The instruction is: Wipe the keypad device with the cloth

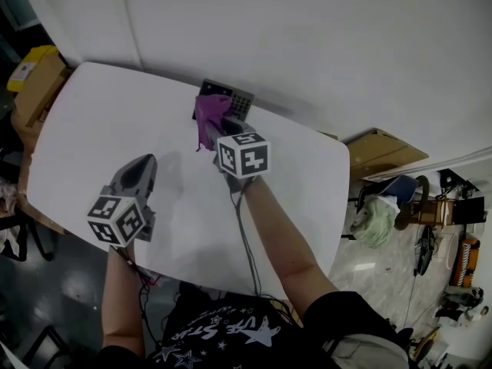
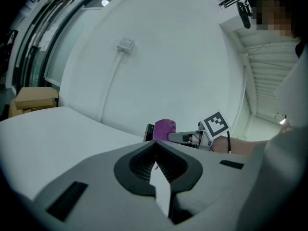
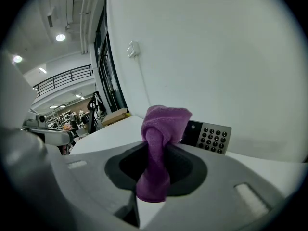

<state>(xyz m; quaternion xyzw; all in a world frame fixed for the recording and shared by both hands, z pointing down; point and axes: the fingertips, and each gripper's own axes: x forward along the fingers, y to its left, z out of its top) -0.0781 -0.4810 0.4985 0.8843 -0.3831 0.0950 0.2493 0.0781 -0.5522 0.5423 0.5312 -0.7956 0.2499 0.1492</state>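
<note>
Firmly clamped on a purple cloth (image 3: 161, 129) at the right gripper (image 3: 156, 165), with a bunched wad poking up past the jaw tips and a tail hanging back through the throat. Reaches toward the far edge of the white table (image 1: 84, 121), up by the wall, and holds that wad at the left end of the keypad device (image 3: 208, 136). Looks close enough to touch, yet cannot confirm contact from any view. Leaves the button grid on the right part of the device uncovered.

Over at the left gripper (image 2: 156, 160): shut on nothing, jaws pressed together. Sits low toward the table's front left, well apart from the device; cannot say whether actually down on the surface.

As for progress: probably at the very start of the wipe. Has the cloth in grip and brought to the device, so likely leaves most of the rubbing across the keys and the dark panel still to do. Shows no dirt or sheen to judge by.

For writing: finds nothing legible on the device, only rows of round keys too small to read. Carries only black-and-white square patterns on each marker cube (image 1: 244, 154). Lower down, on the person's dark shirt (image 1: 223, 337), makes out pale lettering that seems to end in "STAR", beside star shapes.
</note>
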